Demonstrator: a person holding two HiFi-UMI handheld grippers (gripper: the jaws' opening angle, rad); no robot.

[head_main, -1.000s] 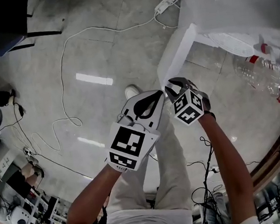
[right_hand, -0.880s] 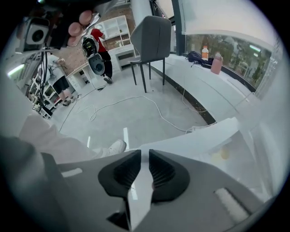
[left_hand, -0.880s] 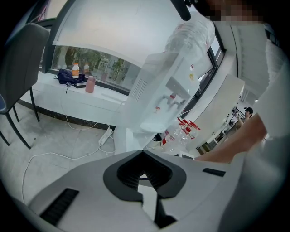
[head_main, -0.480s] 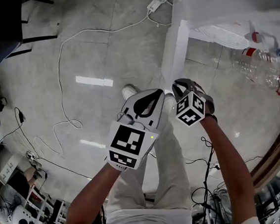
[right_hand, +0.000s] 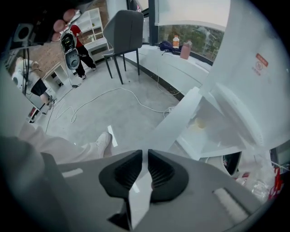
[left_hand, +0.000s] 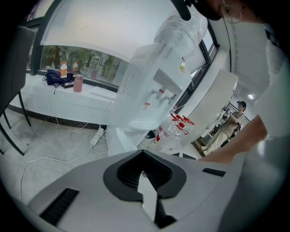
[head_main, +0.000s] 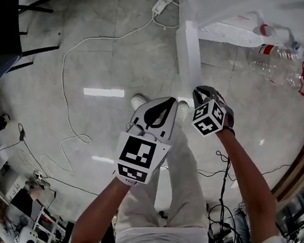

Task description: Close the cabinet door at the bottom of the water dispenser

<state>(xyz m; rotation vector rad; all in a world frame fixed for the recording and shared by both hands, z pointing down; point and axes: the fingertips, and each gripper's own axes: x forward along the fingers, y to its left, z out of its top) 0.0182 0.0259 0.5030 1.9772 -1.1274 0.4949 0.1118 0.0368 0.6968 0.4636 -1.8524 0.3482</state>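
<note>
Near the free edge of the open white flat cabinet door, the right gripper is held, its jaws just narrowed to an empty slit. The left gripper, further from the door, is closed on nothing. If the door is pushed glancingly, it could be slipped past and left ajar.

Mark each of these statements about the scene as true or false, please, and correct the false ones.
1. The cabinet door at the bottom of the water dispenser stands open. True.
2. The left claw grips a bottle. False: its jaws are together and hold nothing.
3. The bottles beside the dispenser have blue caps. False: they are clear plastic with red caps.
4. A white power strip lies on the floor near the dispenser. True.
</note>
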